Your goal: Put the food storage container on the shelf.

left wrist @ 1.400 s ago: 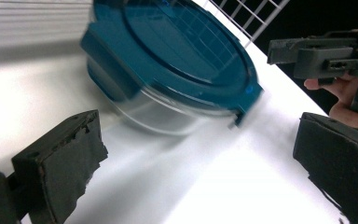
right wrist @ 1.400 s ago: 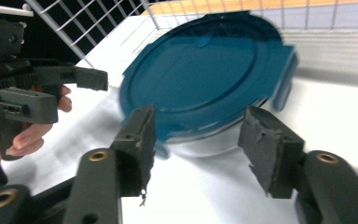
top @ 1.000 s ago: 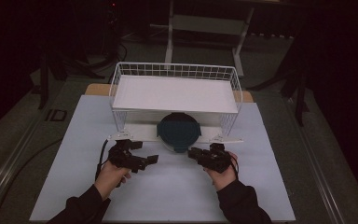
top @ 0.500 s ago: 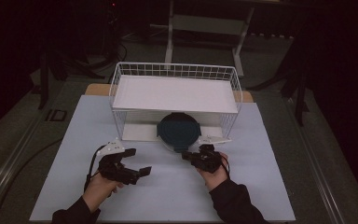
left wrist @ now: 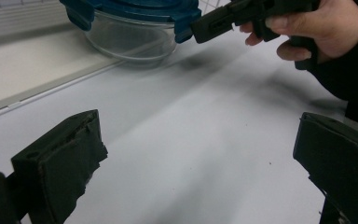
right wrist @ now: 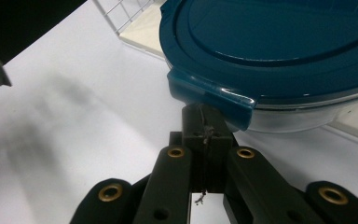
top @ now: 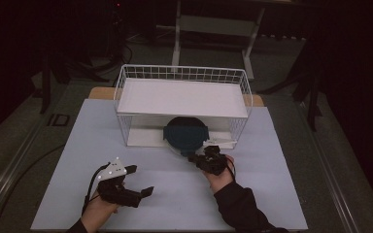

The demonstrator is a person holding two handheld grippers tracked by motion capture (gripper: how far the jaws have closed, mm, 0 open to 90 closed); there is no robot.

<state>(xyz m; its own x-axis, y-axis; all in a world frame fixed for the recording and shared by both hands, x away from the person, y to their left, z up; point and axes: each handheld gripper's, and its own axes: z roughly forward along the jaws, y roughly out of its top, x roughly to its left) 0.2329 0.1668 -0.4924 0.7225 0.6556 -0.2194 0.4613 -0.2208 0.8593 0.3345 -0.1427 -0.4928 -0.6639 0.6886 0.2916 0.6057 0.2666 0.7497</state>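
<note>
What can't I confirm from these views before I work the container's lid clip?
- Contact: right gripper, jaws shut, tips under the lid clip, which hides any touch.
- Container back half, high view: under the wire basket shelf.
- Container contents: teal lid covers them; left gripper view cuts off the top.
- Left gripper, open, away from the container.

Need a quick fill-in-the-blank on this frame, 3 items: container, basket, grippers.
1. The clear container has a lid coloured ____.
2. The right gripper has its jaws ____, their tip at the lid's latch tab.
3. The container stands at the front of a white wire ____.
4. The left gripper has its jaws ____, with nothing between them.

Missing words: blue; shut; basket; open
</note>
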